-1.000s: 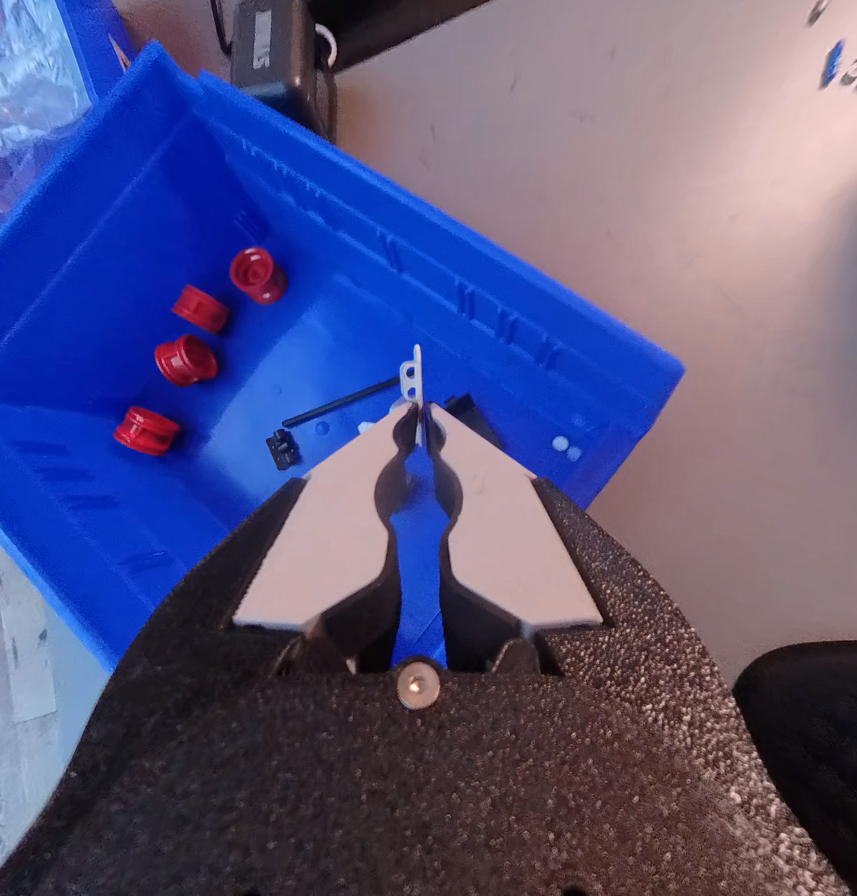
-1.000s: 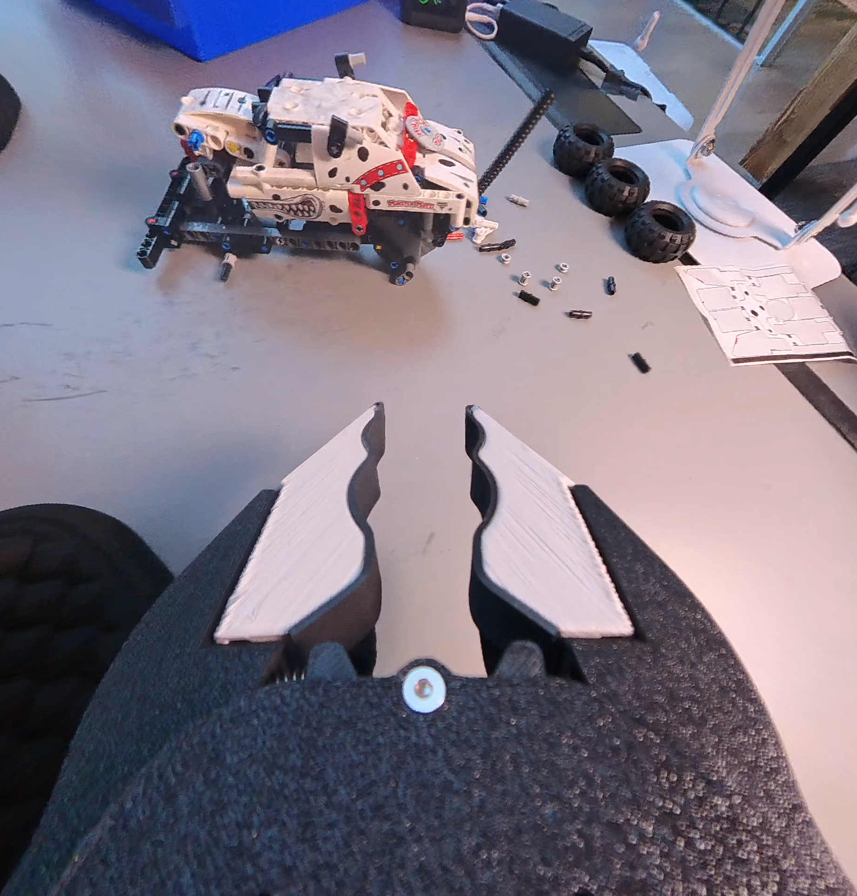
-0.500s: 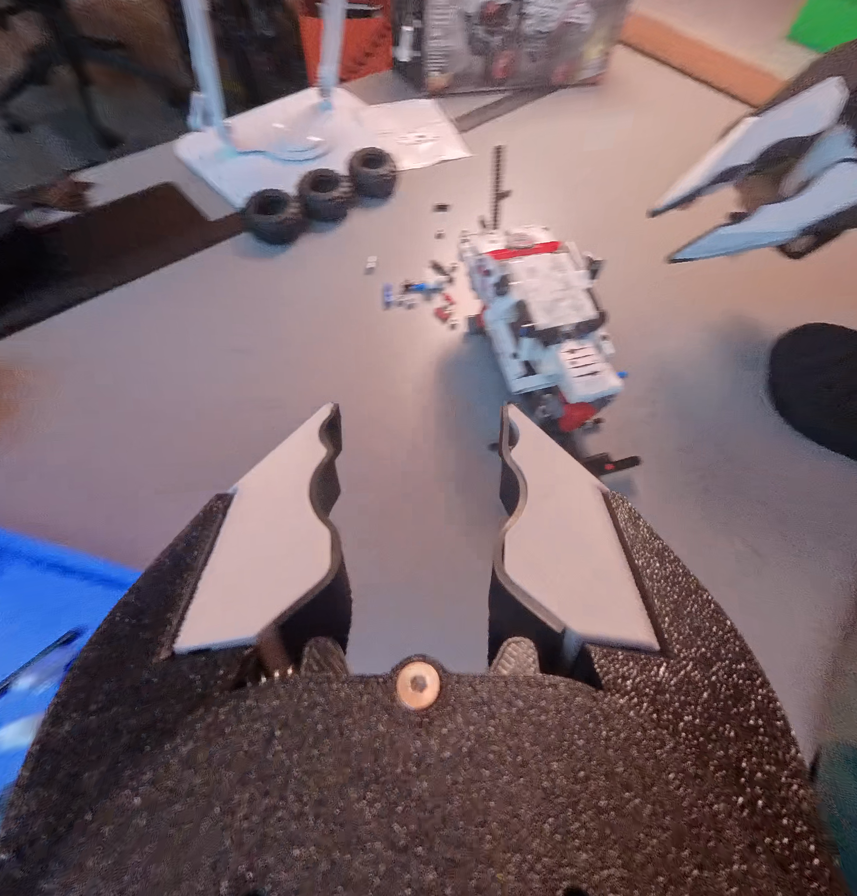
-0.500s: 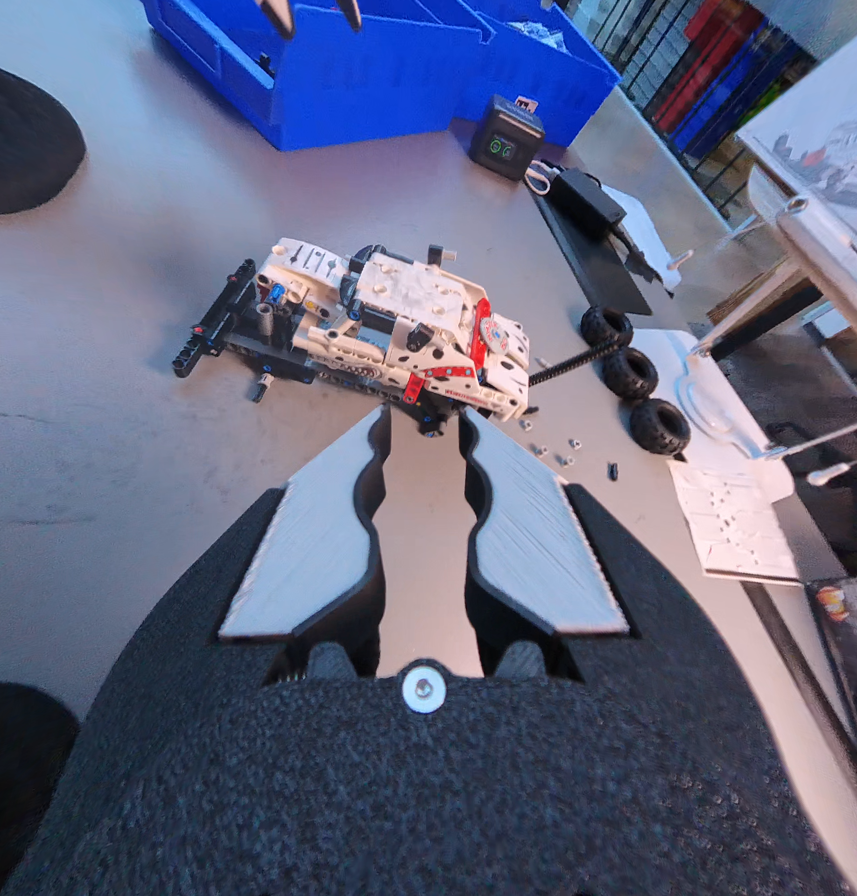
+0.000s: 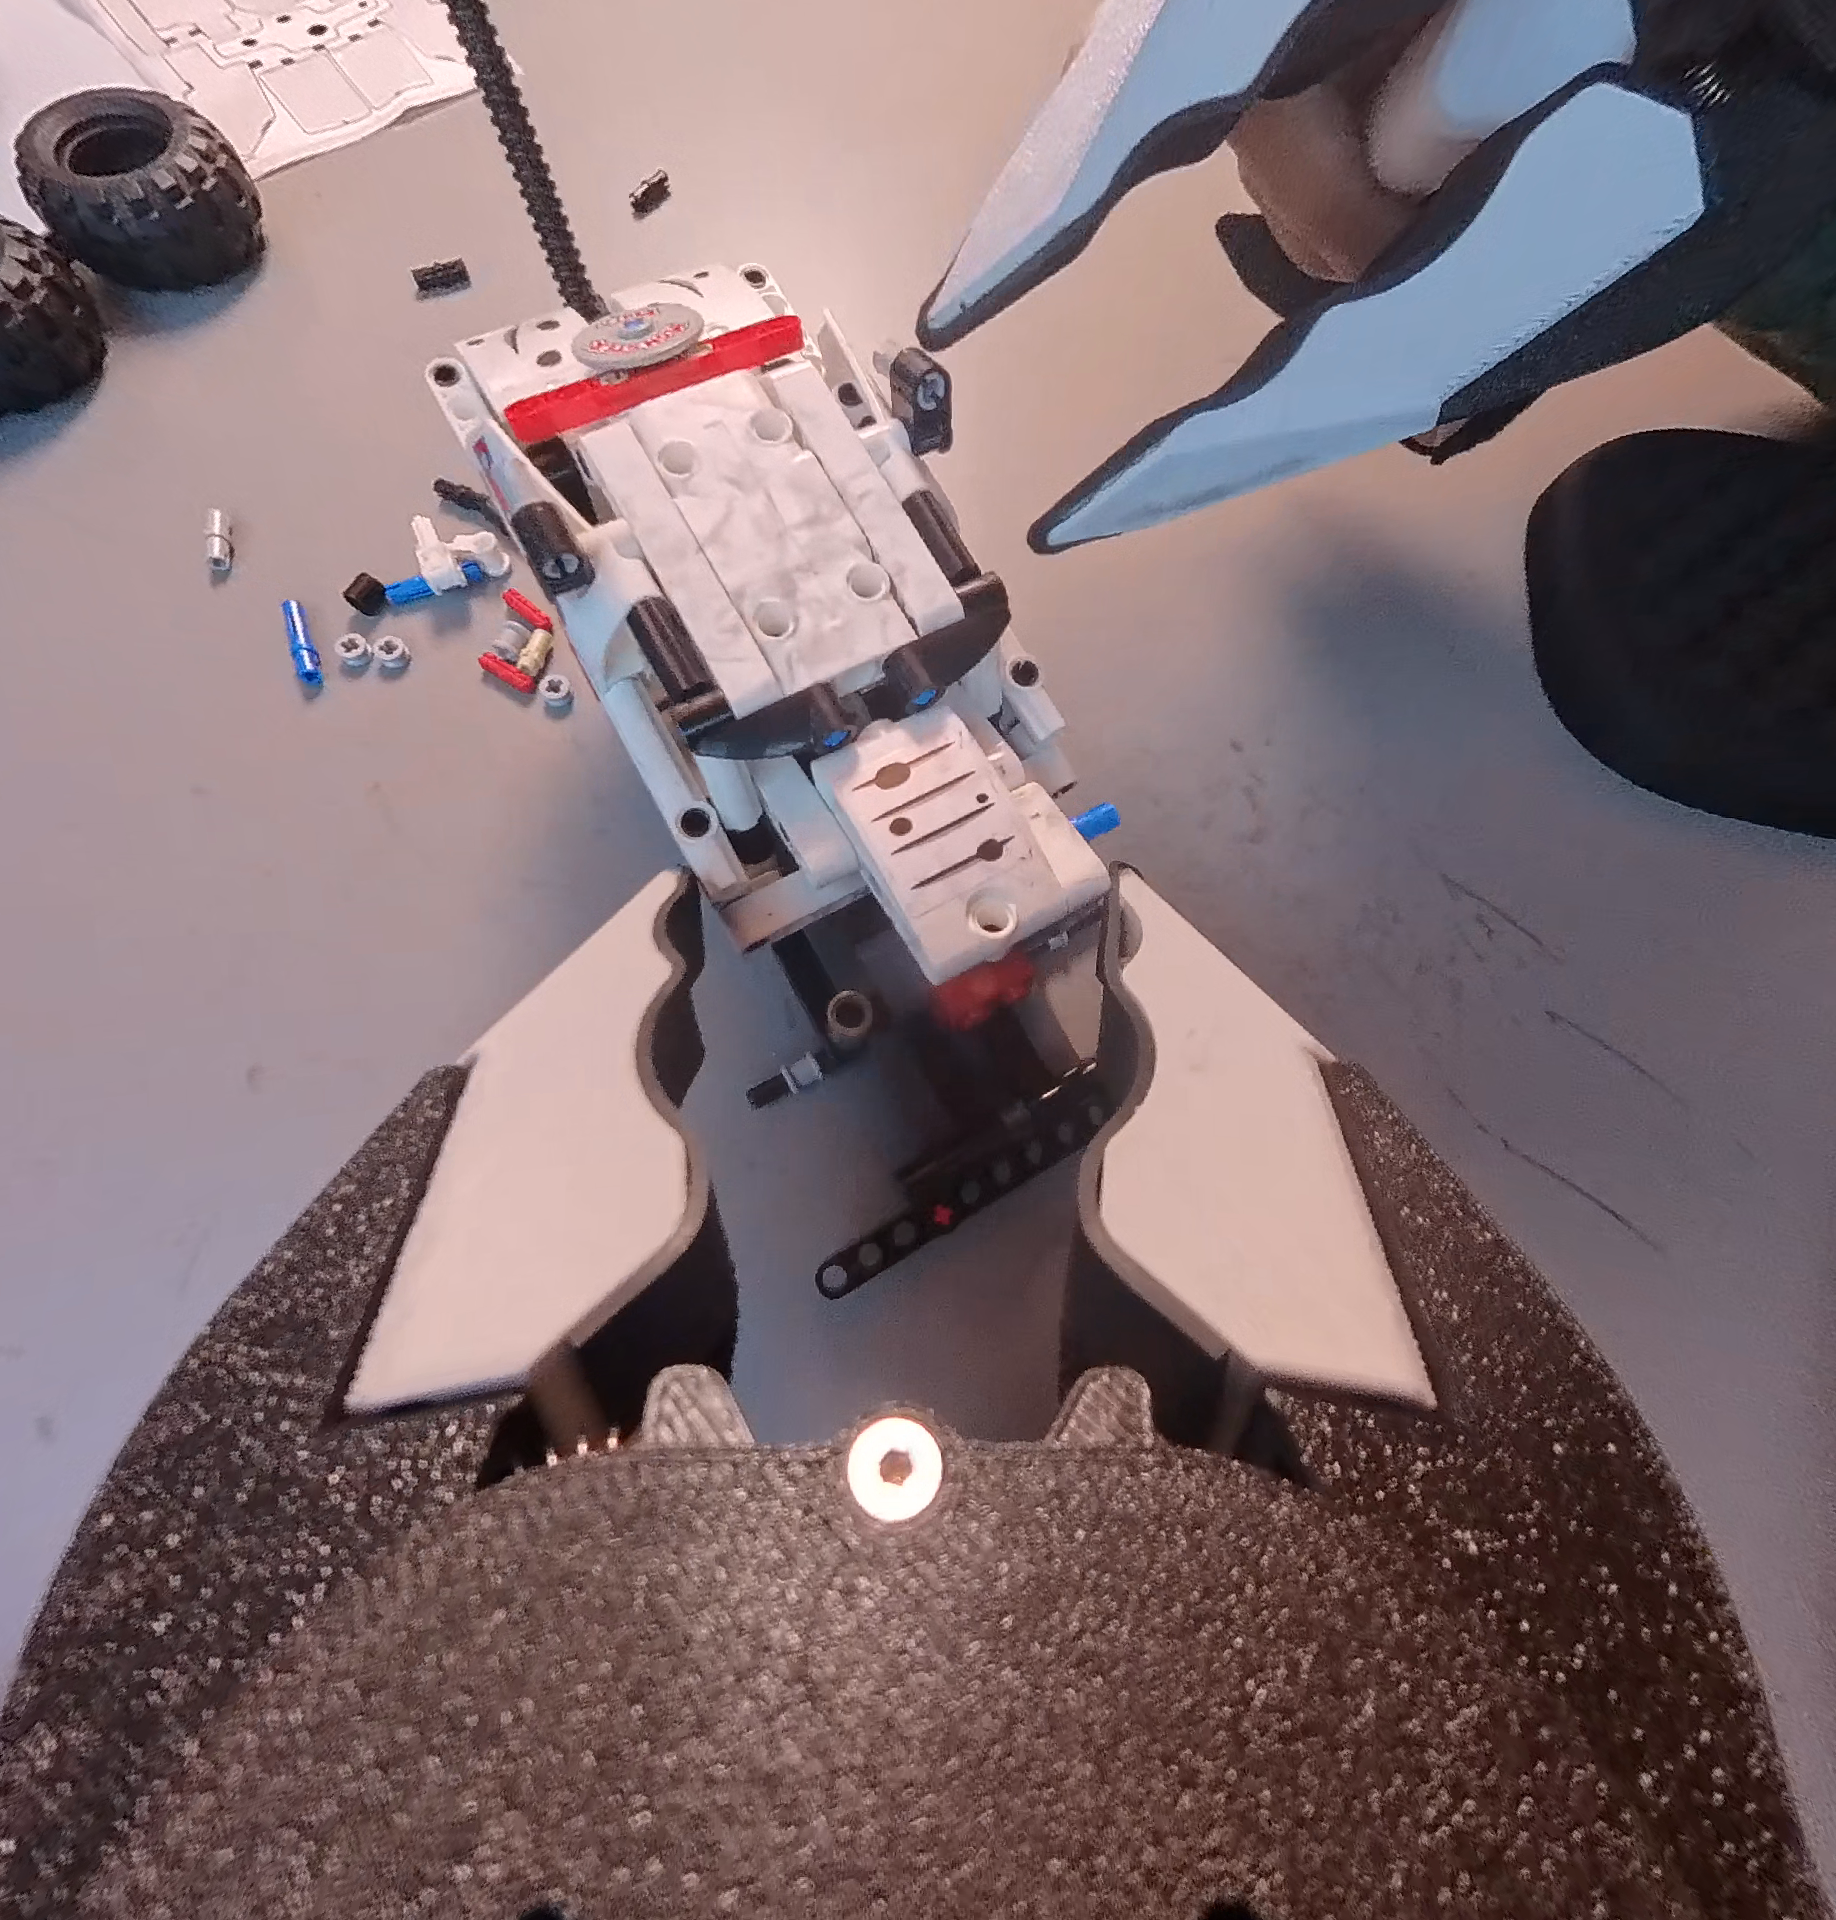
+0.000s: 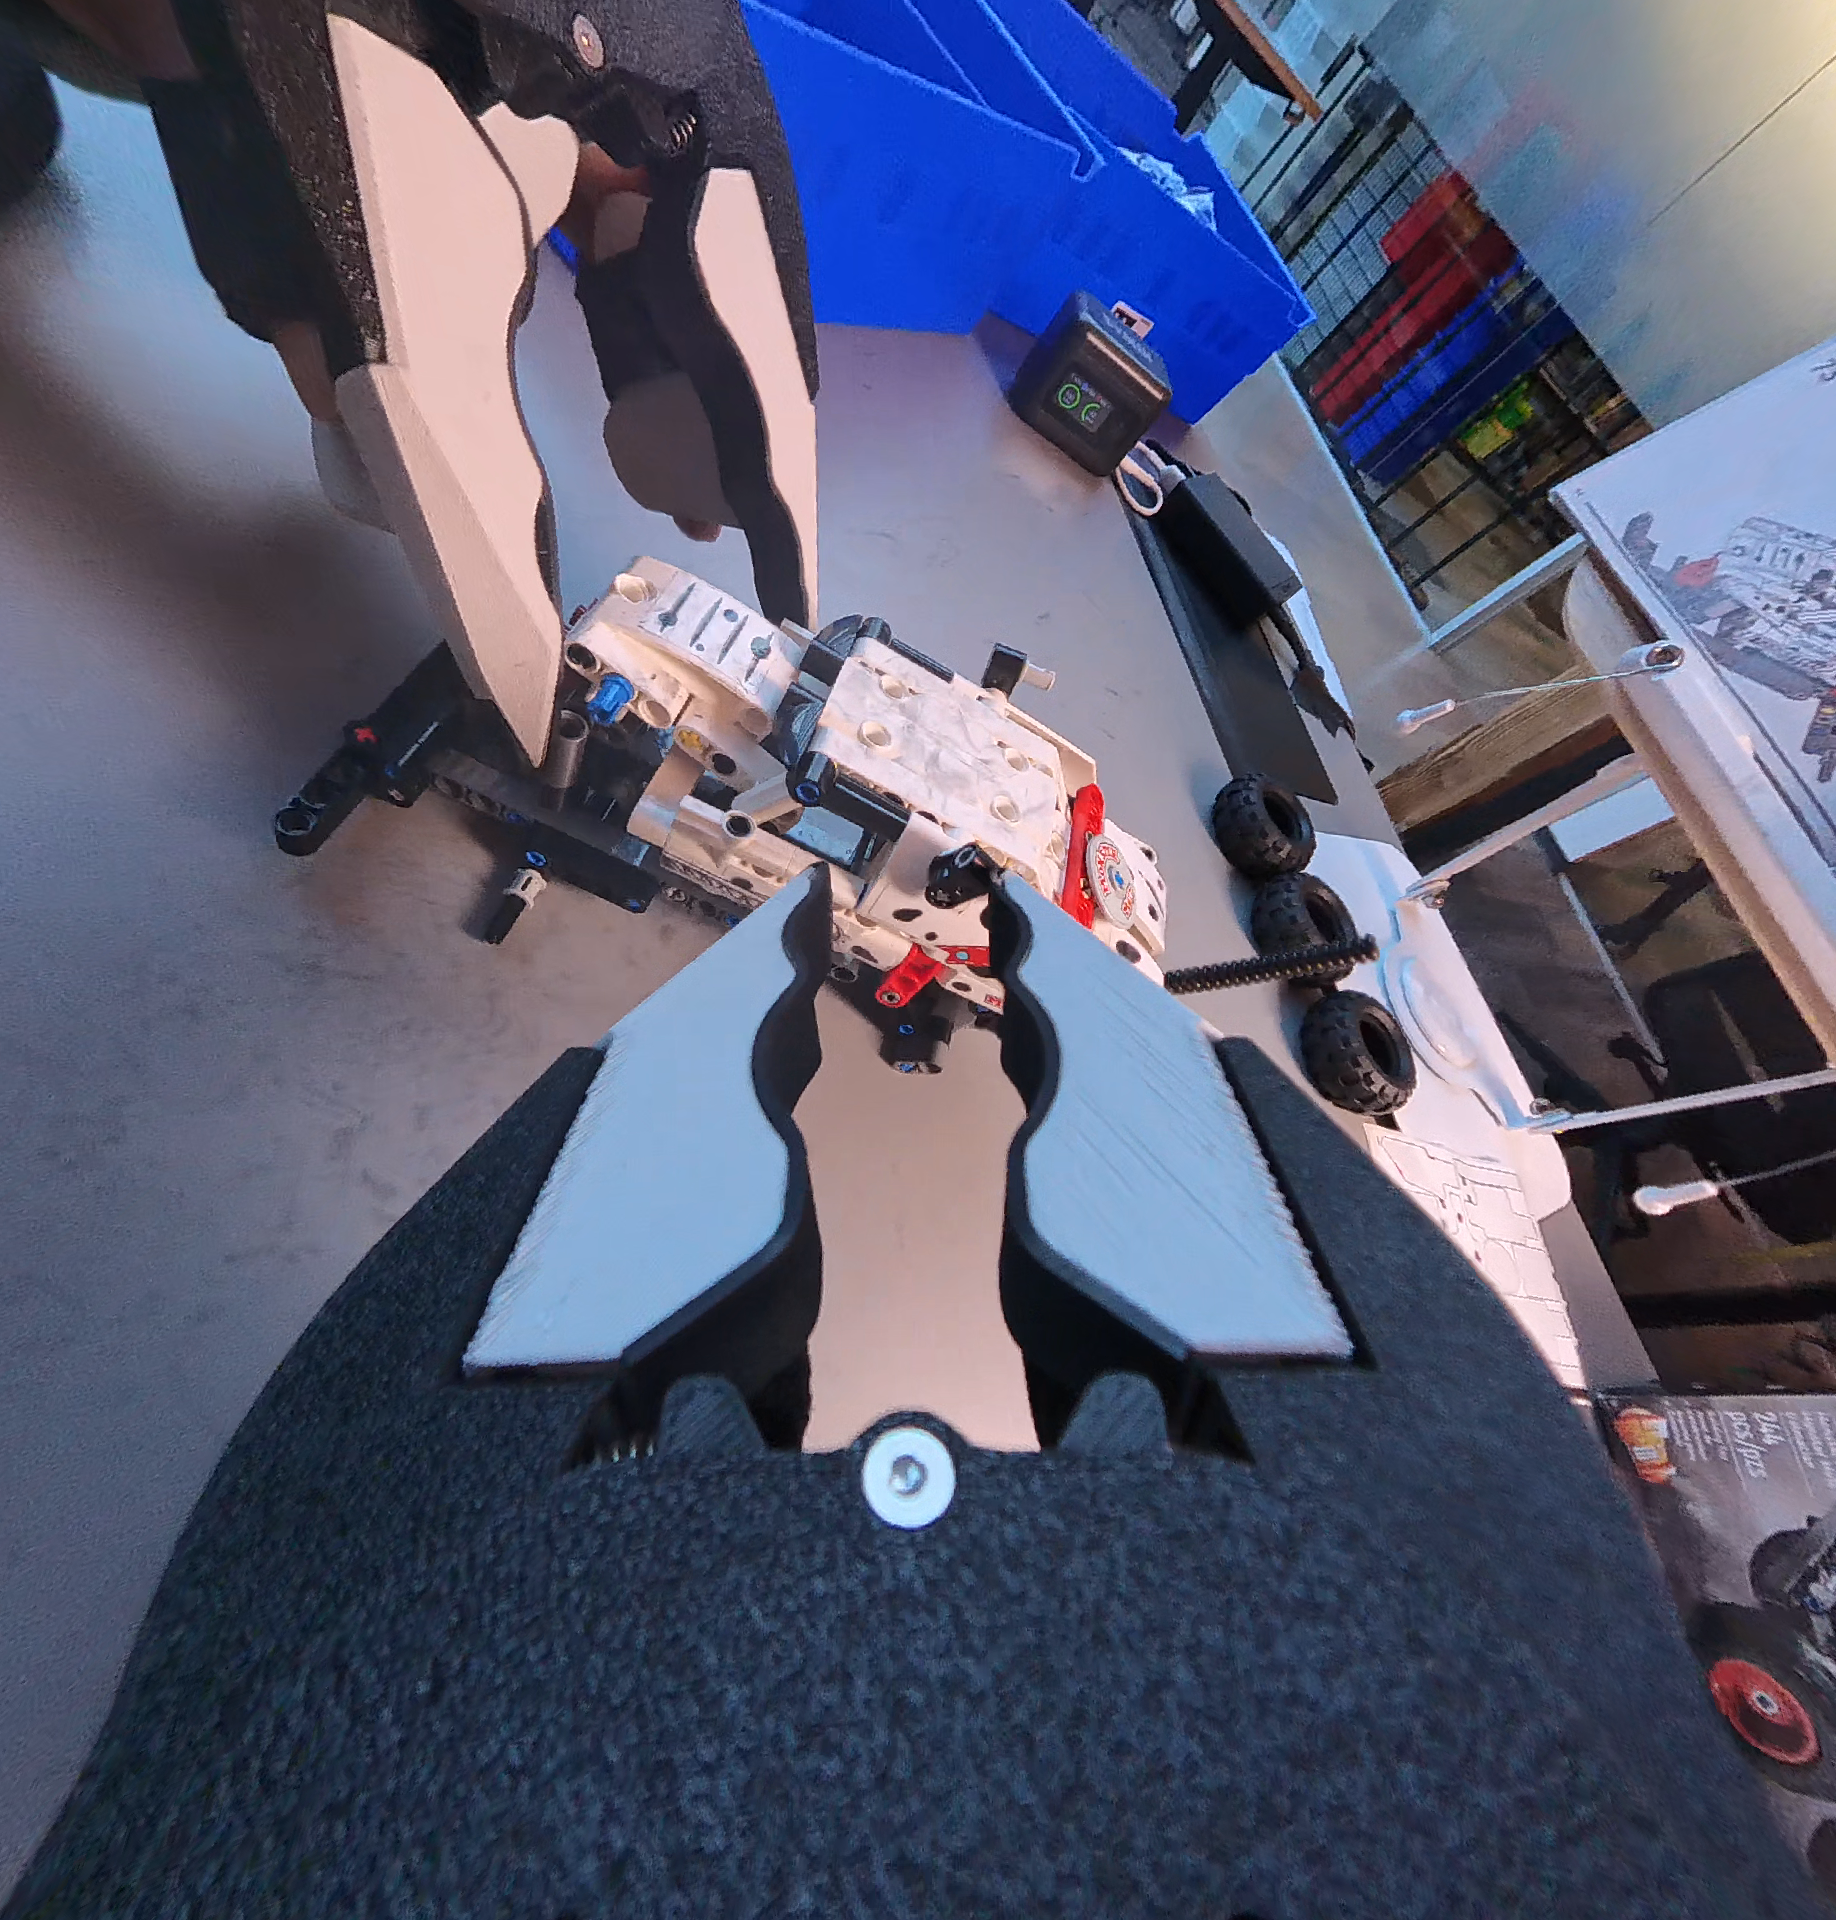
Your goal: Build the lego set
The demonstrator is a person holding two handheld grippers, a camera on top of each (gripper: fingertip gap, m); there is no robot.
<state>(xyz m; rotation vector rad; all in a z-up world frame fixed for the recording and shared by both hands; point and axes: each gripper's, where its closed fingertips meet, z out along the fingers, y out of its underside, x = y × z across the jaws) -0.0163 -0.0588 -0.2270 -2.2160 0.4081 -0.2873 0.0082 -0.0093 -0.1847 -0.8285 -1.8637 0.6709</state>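
Left wrist view: the left tongs are shown spread wide and empty, straddling the front end of the partly built white lego vehicle, which rests on the grey surface; a second ago these tongs were pinching a small white part over the blue bin, and that part is no longer seen between them. The right tongs, likewise parted and holding nothing, are seen poised just beside the rear flank of the vehicle, having been drawn in from well back. Loose pins and connectors are scattered near the model's side, and three black tyres lie farther off, not yet mounted. Both tools have thus been brought from fetching to the model itself; a two-sided hold on the chassis is judged to be the step in hand, with wheels and small fittings remaining to be added.
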